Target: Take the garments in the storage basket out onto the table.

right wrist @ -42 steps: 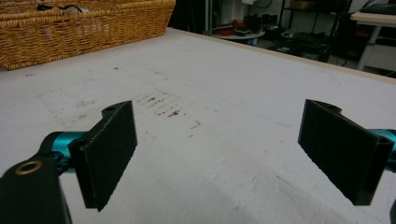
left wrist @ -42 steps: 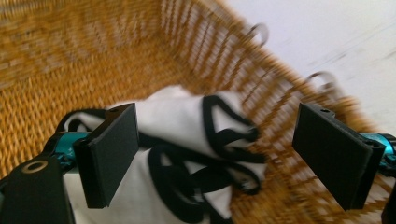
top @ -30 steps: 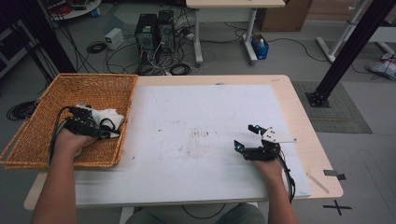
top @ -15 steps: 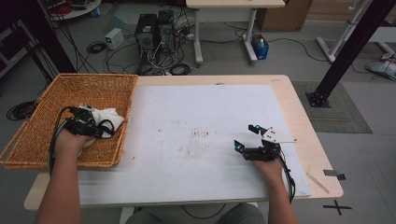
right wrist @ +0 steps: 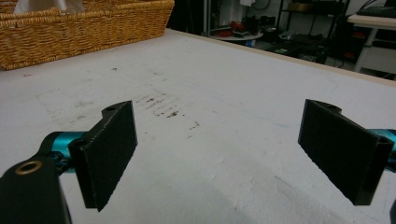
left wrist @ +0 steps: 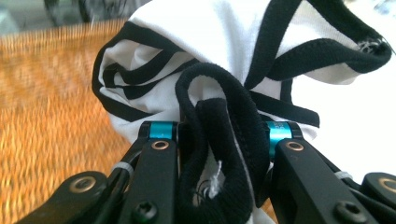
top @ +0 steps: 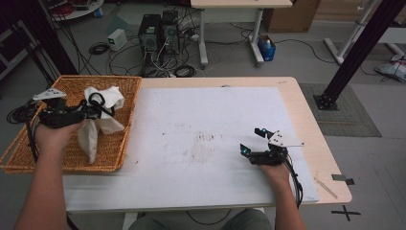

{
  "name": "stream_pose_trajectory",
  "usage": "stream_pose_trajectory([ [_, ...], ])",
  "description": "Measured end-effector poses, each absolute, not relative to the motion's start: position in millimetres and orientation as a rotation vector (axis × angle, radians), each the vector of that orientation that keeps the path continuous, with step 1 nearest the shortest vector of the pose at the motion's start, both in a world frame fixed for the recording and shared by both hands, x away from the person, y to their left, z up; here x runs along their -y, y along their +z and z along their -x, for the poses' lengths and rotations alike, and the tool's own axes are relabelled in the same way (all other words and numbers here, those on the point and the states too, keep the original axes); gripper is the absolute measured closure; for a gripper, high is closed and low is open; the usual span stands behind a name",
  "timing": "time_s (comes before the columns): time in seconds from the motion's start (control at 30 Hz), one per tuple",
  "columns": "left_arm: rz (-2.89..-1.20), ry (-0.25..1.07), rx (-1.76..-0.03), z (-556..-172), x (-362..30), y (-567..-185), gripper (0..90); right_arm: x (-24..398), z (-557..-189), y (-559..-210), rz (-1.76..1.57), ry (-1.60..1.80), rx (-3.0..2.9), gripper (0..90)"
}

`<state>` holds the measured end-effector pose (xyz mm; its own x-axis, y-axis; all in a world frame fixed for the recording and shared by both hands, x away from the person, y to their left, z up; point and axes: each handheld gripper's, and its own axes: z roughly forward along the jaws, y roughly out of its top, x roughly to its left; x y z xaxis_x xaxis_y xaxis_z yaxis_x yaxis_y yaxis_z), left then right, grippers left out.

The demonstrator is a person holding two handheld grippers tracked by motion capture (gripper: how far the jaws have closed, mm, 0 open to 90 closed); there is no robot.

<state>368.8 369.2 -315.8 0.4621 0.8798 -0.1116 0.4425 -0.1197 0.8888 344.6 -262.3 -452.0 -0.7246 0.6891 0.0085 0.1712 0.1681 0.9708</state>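
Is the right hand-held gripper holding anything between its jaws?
No, the right hand-held gripper has its jaws spread wide apart, with nothing but the bare white table surface between them.

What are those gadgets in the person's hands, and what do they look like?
Both are black hand-held tools with two flat black jaws on bright blue mounts. The left gripper and the right gripper each carry a grey three-cornered plate on top and trail a black cable. Brass-coloured rivets and black screws show on the arms. The forearms are bare, with no sleeves.
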Motion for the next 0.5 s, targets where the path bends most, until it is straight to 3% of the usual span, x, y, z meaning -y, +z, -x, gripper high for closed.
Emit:
stream_pose_trajectory([
  [0.27, -1.624, 0.587, -0.958, -363, -349, -263, 72.9, 262, -344, -452, -0.816, 1.578, -2.010, 11.5],
  [0.5, -1.591, 0.597, -0.787, -361, -308, -213, 72.9, 262, -344, -452, -0.817, 1.577, -2.008, 11.5],
])
